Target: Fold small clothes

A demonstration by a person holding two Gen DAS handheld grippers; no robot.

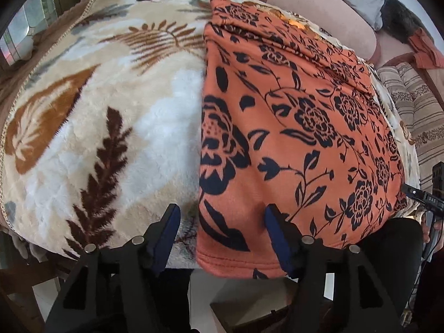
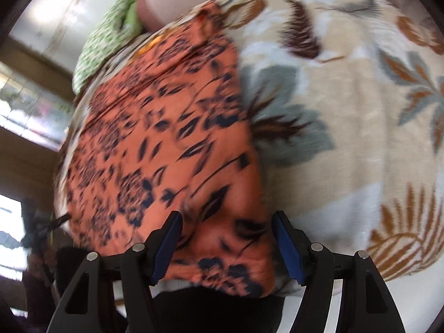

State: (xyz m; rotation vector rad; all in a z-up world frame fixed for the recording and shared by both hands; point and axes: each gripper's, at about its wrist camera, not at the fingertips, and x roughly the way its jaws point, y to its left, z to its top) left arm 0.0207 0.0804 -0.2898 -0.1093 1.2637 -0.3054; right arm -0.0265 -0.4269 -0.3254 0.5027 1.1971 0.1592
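In the left wrist view, the left claw [image 1: 222, 216] fills the six o'clock edge, its two black arms tipped with blue pads, jaws parted. The gap between them straddles the near left corner of the orange knit garment with a black floral print [image 1: 291, 127]; the right pad sits over the cloth, the left pad over the bare plush blanket patterned with brown and cream leaves [image 1: 111, 111]. Neither pad presses the fabric. The garment's stitched hem hangs slightly over the near edge of the blanket-covered surface at six o'clock. From there the garment runs flat toward twelve and one o'clock, with folds bunched along its far edge. At three o'clock a striped beige cushion [image 1: 416, 116] lies beyond the blanket.

In the right wrist view, which is blurred, the right claw [image 2: 224, 230] also stands open, both blue pads apart over the same garment's [image 2: 155, 127] near right corner; contact seems absent, though the blur makes this uncertain. The blanket [image 2: 347, 111] spreads toward three o'clock. Farther off, at eleven o'clock, a green and white patterned cloth [image 2: 102, 44] sits past the garment's far end.
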